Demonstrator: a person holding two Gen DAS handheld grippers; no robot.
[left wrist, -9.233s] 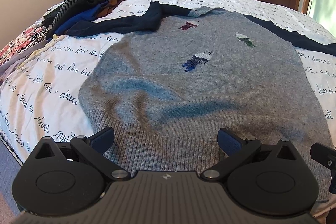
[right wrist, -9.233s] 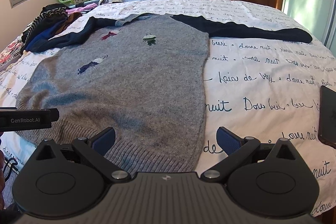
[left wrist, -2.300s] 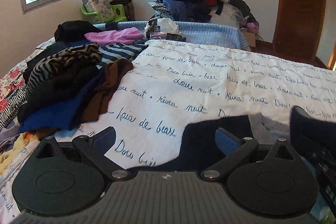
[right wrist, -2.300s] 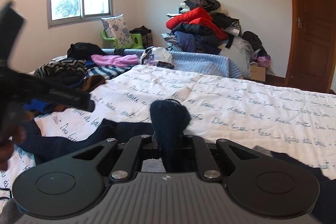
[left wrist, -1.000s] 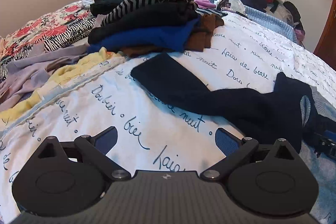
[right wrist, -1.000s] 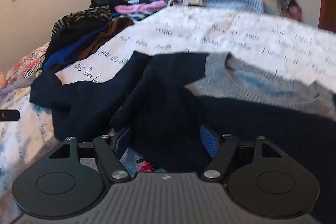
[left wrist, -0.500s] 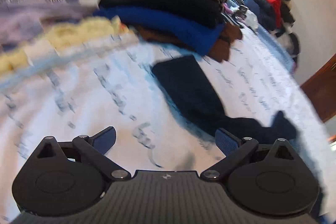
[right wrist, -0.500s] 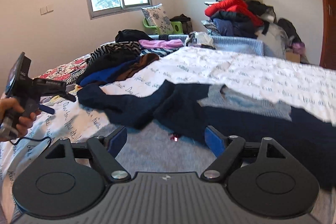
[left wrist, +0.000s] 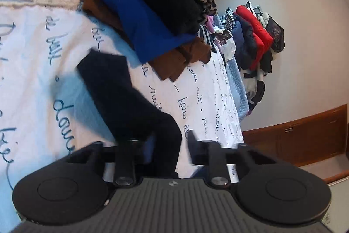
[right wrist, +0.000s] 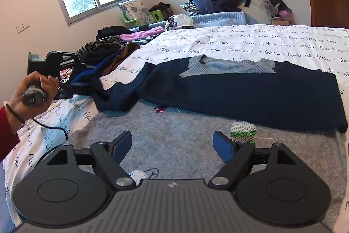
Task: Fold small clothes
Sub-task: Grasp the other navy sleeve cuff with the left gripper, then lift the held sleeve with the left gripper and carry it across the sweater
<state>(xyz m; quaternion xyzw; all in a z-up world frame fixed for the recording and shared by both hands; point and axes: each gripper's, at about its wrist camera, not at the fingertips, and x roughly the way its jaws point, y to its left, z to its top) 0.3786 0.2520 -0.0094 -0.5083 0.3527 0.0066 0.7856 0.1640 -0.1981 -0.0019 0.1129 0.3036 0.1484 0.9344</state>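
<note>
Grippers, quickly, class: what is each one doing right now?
Left gripper: jaws have just closed on the navy sleeve.
Right gripper: jaws open, empty, over the grey sweater.

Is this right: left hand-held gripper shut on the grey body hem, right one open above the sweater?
Not quite. The left hand-held gripper is shut on the navy knitted sleeve, not the grey hem, per the left wrist view. The right hand-held gripper is open.

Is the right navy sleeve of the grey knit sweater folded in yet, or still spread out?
Folded in. The right navy sleeve lies flat across the chest of the grey knit sweater, below the neckline.
</note>
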